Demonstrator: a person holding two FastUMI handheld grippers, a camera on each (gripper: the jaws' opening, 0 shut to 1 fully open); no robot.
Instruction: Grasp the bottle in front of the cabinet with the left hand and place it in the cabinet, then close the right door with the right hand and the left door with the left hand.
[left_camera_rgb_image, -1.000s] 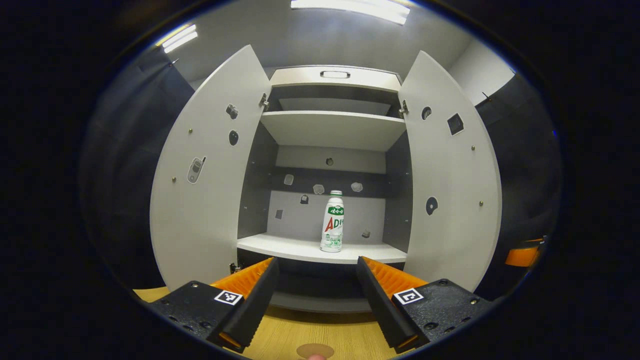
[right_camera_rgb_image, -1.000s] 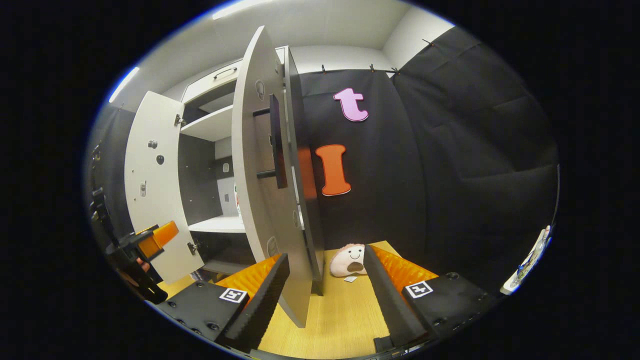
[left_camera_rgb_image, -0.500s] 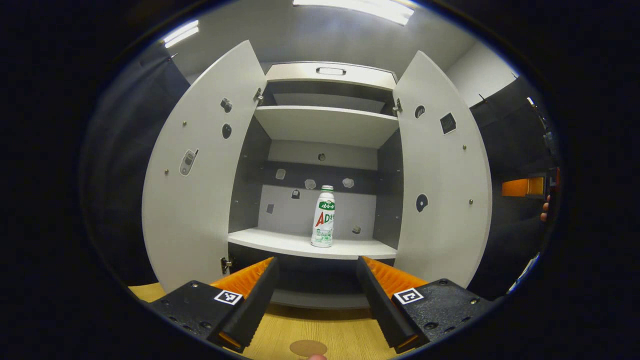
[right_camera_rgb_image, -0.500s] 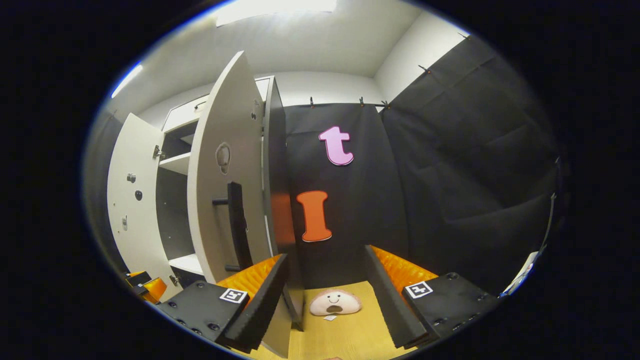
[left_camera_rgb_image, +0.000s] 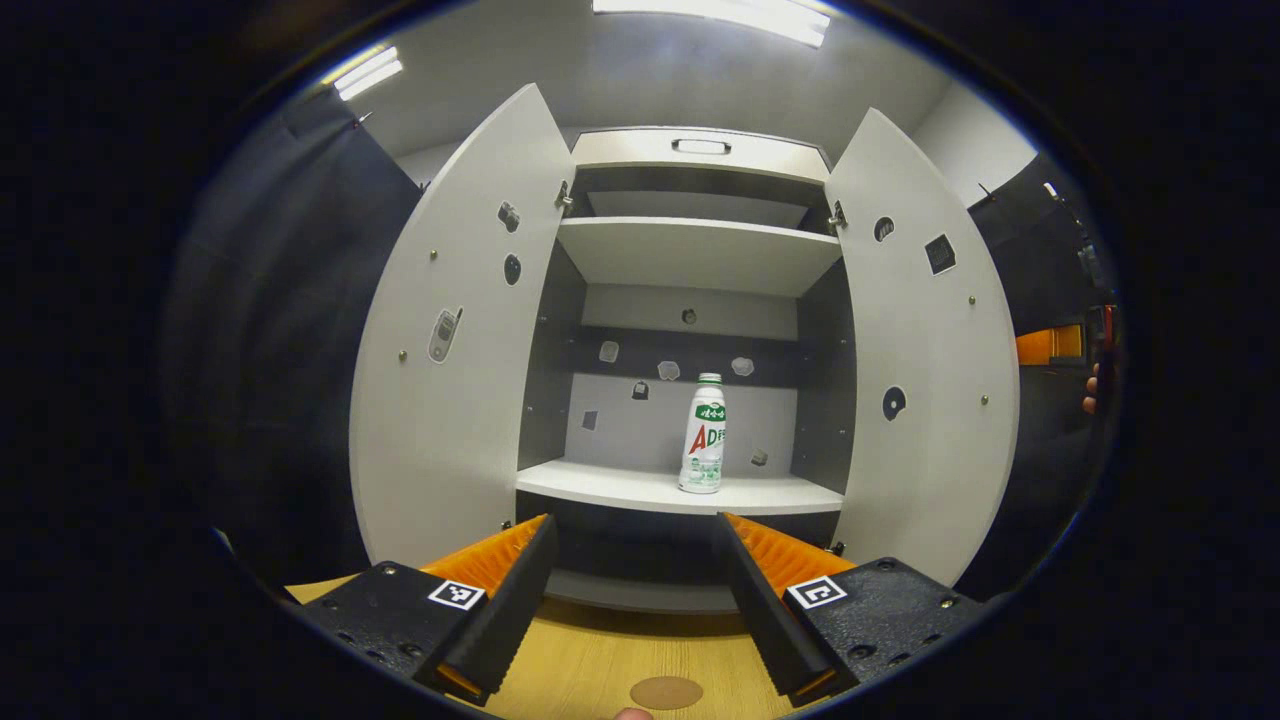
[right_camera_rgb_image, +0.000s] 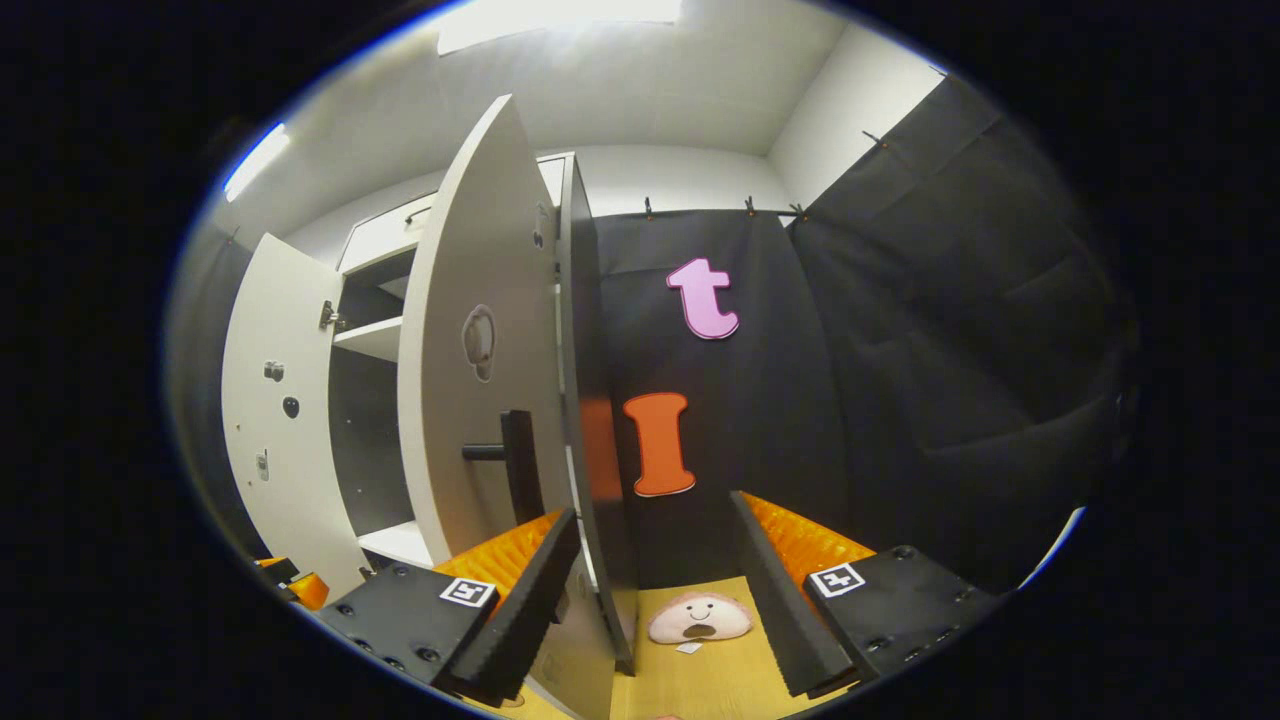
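The bottle (left_camera_rgb_image: 704, 433) stands upright on the lower shelf (left_camera_rgb_image: 640, 489) of the cabinet (left_camera_rgb_image: 700, 152), toward the shelf's right side, with both the left door (left_camera_rgb_image: 455, 350) and the right door (left_camera_rgb_image: 925, 360) swung wide open. The left claw (left_camera_rgb_image: 634, 560) is spread wide and empty, out in front of the cabinet above the wooden counter (left_camera_rgb_image: 600, 665). The right claw (right_camera_rgb_image: 650, 560) is also wide open and holds nothing, just beside the right door's outer face near its dark handle (right_camera_rgb_image: 520, 465).
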